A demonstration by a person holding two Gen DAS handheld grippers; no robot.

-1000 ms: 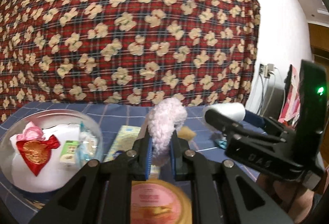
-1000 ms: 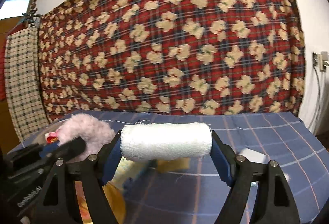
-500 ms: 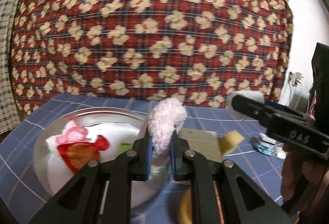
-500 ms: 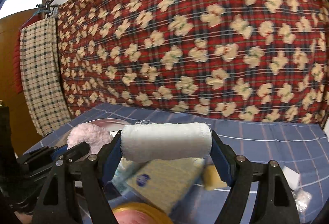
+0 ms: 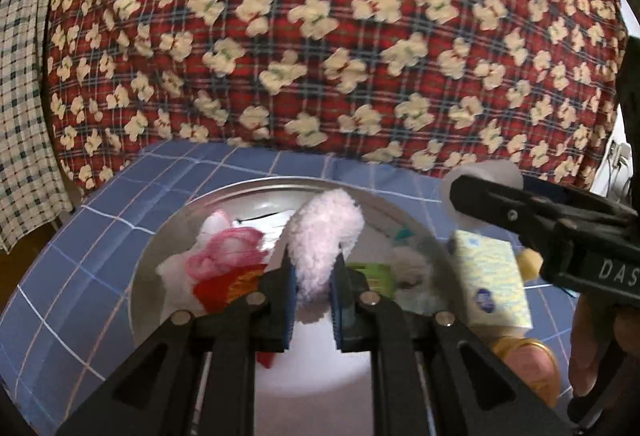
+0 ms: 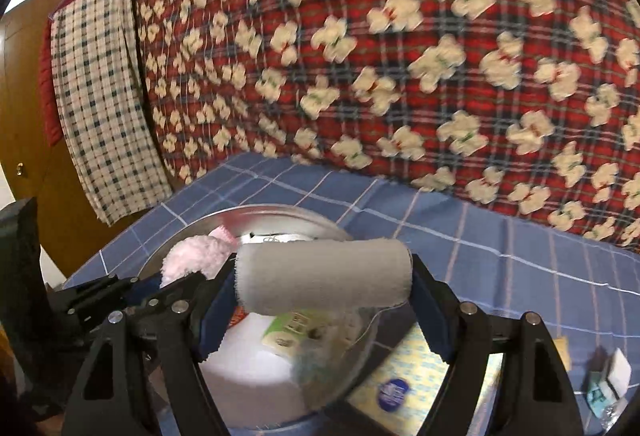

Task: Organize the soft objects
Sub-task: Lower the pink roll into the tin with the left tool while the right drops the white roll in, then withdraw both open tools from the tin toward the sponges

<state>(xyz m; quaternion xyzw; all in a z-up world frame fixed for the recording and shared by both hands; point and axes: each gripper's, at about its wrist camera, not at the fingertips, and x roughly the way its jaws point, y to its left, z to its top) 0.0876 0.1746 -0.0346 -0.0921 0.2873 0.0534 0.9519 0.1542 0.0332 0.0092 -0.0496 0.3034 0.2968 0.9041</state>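
Observation:
My left gripper (image 5: 314,300) is shut on a fluffy pink puff (image 5: 324,232) and holds it above a round metal bowl (image 5: 160,252). The bowl holds a white plush with a pink and red bow (image 5: 216,260), a green packet (image 5: 372,272) and other soft bits. My right gripper (image 6: 324,288) is shut on a white rolled towel (image 6: 324,276), gripped end to end, over the bowl's (image 6: 280,214) right side. In the right wrist view the pink puff (image 6: 196,256) shows at the left, and in the left wrist view the towel's end (image 5: 484,172) shows at the right.
A yellow tissue pack (image 5: 492,280) lies right of the bowl beside a yellow sponge (image 5: 528,264) and a gold-rimmed tin (image 5: 528,360). A small white and teal item (image 6: 608,384) lies far right. A red floral plaid blanket (image 5: 320,36) rises behind the blue checked cloth (image 6: 500,260).
Both grippers swung left with their loads. The bowl has come from the left side of the views to right under the puff and the towel.

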